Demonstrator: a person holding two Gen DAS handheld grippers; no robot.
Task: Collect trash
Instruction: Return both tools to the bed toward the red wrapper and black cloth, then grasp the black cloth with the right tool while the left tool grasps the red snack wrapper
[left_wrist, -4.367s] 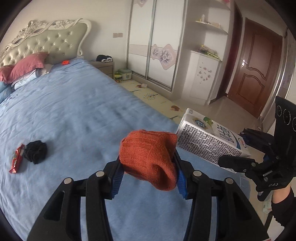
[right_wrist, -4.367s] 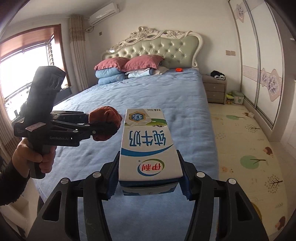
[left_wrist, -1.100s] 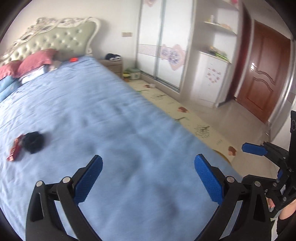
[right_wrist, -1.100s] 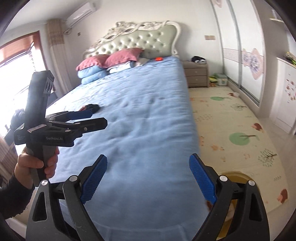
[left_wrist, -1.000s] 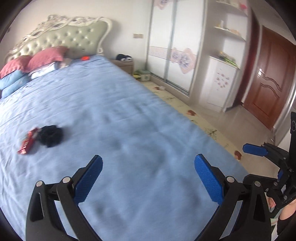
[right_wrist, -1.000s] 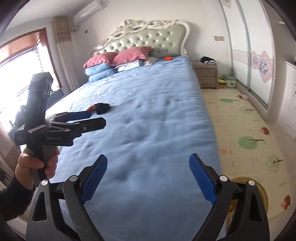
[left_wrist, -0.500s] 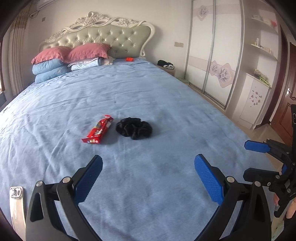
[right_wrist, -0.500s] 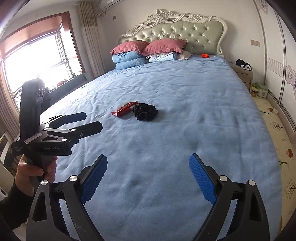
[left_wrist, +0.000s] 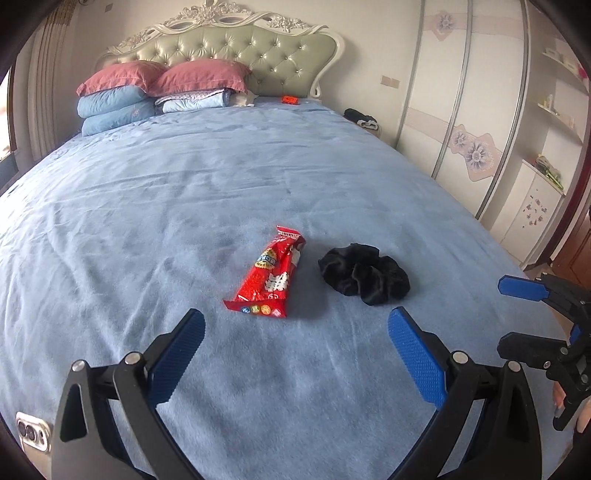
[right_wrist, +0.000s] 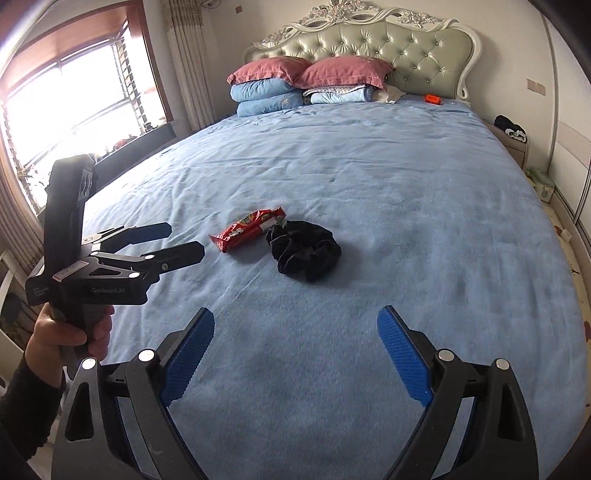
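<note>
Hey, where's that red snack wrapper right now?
The red snack wrapper lies flat on the blue bedspread, mid-bed in the left wrist view, just left of the black scrunchie and ahead of the open left gripper.

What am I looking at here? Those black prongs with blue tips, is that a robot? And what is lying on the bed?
No robot: a person holds hand tongs in each hand, each with a camera looking along its two fingers. One picture looks out from the left tongs, the other from the right tongs, where the left ones show beside a hand. Both tongs are open and hold nothing. On the blue bedspread lie a red snack wrapper and, beside it, a crumpled black cloth.
</note>
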